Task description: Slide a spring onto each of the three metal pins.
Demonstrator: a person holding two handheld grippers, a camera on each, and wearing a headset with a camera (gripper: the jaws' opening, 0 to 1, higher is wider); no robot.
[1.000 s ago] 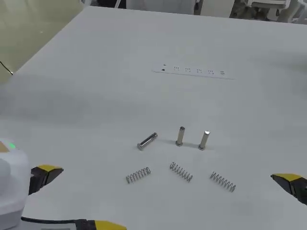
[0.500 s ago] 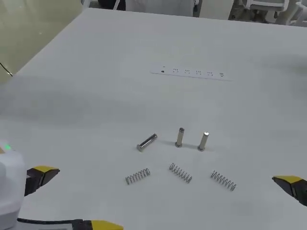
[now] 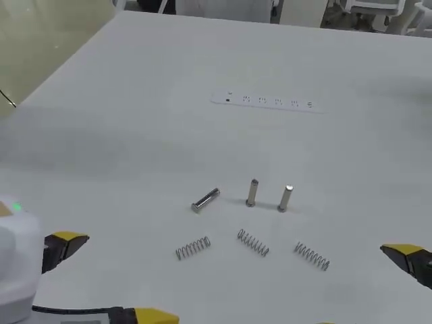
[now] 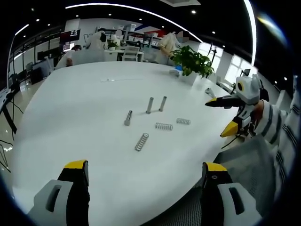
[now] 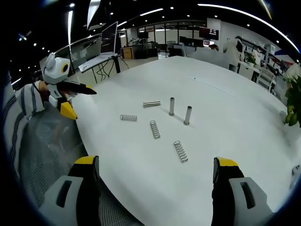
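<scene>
Jaws wide open and empty, the left gripper (image 4: 146, 165) and right gripper (image 5: 156, 161) flank three loose springs (image 3: 253, 243) lying on the table (image 3: 135, 135) just before the pins (image 3: 252, 192), seemingly poised to start.

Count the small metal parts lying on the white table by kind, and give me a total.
Shiny silver metal pins: 3 (one lying flat, two upright)
Coiled steel wire springs: 3 (all lying flat, none on a pin)
Total: 6
</scene>
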